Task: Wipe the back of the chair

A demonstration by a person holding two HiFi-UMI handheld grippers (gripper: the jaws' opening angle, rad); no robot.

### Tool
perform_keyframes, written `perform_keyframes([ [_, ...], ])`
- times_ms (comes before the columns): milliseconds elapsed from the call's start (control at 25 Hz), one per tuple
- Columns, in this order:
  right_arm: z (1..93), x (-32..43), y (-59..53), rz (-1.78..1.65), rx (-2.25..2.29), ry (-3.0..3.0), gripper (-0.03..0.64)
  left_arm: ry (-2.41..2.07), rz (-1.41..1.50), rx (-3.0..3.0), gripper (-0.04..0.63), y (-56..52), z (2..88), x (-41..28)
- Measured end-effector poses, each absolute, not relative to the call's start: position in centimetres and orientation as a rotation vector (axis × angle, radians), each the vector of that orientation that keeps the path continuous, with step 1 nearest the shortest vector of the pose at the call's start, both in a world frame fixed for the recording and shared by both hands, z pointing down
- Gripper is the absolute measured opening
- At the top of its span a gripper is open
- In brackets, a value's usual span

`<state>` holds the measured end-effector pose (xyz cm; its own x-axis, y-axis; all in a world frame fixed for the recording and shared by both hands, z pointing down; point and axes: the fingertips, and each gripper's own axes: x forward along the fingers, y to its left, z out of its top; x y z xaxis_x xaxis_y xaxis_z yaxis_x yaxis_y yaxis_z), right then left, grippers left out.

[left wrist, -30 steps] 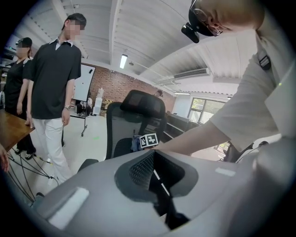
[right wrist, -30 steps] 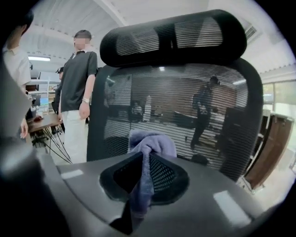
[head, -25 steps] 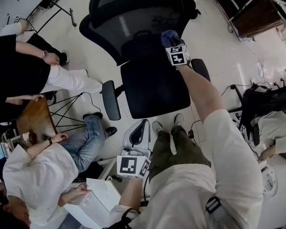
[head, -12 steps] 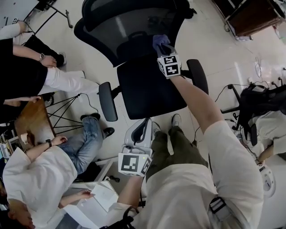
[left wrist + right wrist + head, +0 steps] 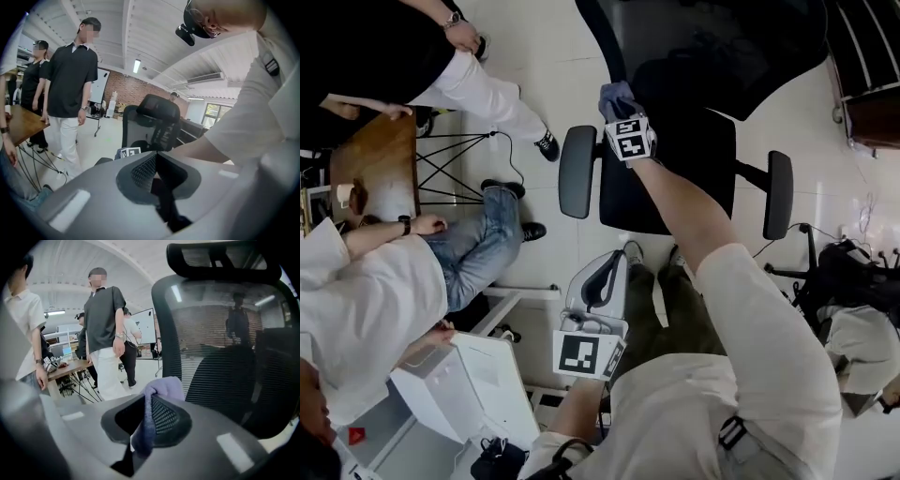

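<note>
The top of the chair [image 5: 712, 66] back is cut off by the upper edge of the head view, and its base is hidden beneath the seat [image 5: 666, 183]. There the right gripper [image 5: 619, 108] is masked at its tip by the purple cloth [image 5: 614, 92], much of which is buried between the jaws in the right gripper view

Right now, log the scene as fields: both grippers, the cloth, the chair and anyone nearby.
Right hand-held gripper: shut on cloth, raised toward the chair
Cloth: purple, close to the backrest; contact unclear
Chair: black, with a mesh backrest
Left hand-held gripper: shut, empty, low by the body
Bystanders: several on the left, near a table
</note>
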<state>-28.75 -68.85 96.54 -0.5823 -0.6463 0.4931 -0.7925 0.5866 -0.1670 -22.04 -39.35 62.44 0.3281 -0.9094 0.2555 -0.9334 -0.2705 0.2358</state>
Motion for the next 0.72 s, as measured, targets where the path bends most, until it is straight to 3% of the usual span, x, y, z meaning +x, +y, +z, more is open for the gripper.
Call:
perform_keyframes([
  [320,97.6,-24.4,-72.6,0.446,1.199,-2.423,0.038,-1.663,0.094,2.227,0.064,-39.4,66.0,-23.3],
  [720,102.4,2.8,-73.2,0.621,1.569,-2.068,0.038,-1.458,0.141,2.377,0.064,-43.6,64.8,-14.9],
])
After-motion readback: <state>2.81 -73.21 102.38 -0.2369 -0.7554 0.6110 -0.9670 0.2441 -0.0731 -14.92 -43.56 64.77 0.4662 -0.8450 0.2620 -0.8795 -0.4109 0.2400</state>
